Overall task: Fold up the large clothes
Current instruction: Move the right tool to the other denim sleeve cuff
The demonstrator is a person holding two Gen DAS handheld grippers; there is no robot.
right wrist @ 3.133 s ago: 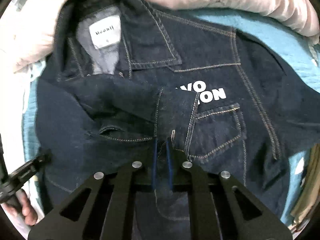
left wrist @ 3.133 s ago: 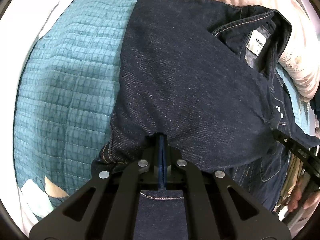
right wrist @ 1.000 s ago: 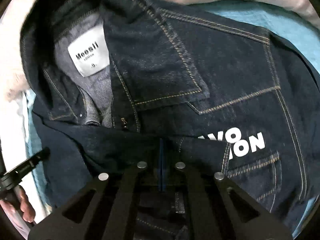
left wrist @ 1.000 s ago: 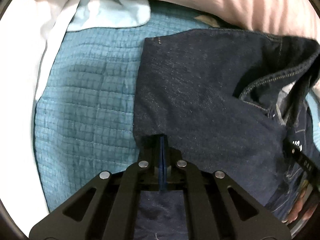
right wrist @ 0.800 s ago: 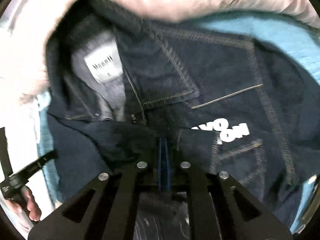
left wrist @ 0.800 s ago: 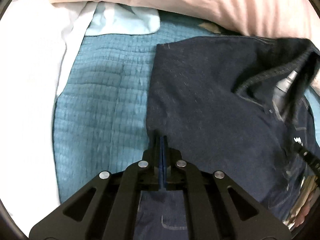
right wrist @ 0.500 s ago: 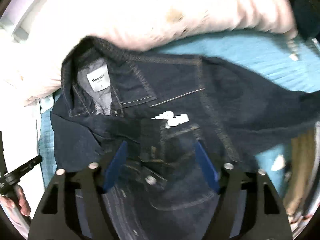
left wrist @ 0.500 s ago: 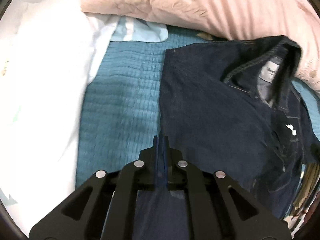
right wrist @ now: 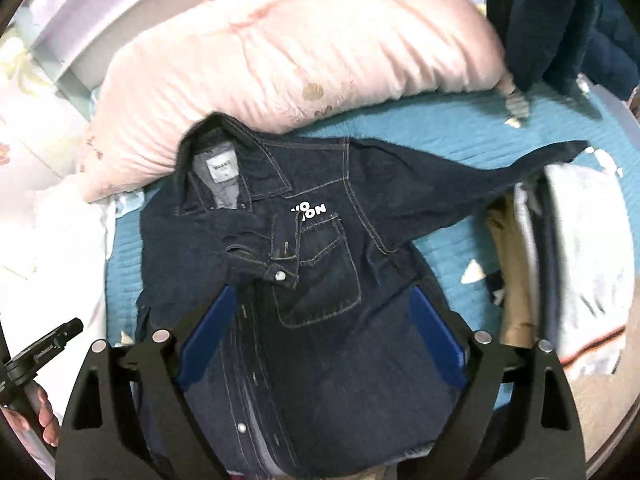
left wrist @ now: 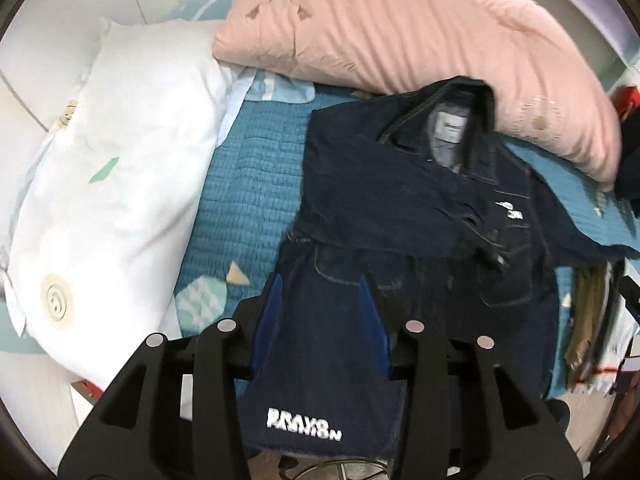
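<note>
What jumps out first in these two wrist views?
A dark denim jacket lies front-up on the teal quilted bedspread, one sleeve folded across its chest, the other stretched out sideways. Its collar butts against a big pink duvet at the head of the bed, with a white pillow on the other side of the bedspread from the jacket. Both hand-held grippers hang above it, left and right, jaws opening, nothing pinched.

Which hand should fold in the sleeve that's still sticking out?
Probably the right gripper. The sleeve lies spread on its side of the jacket, and its opening jaws hold nothing.
</note>
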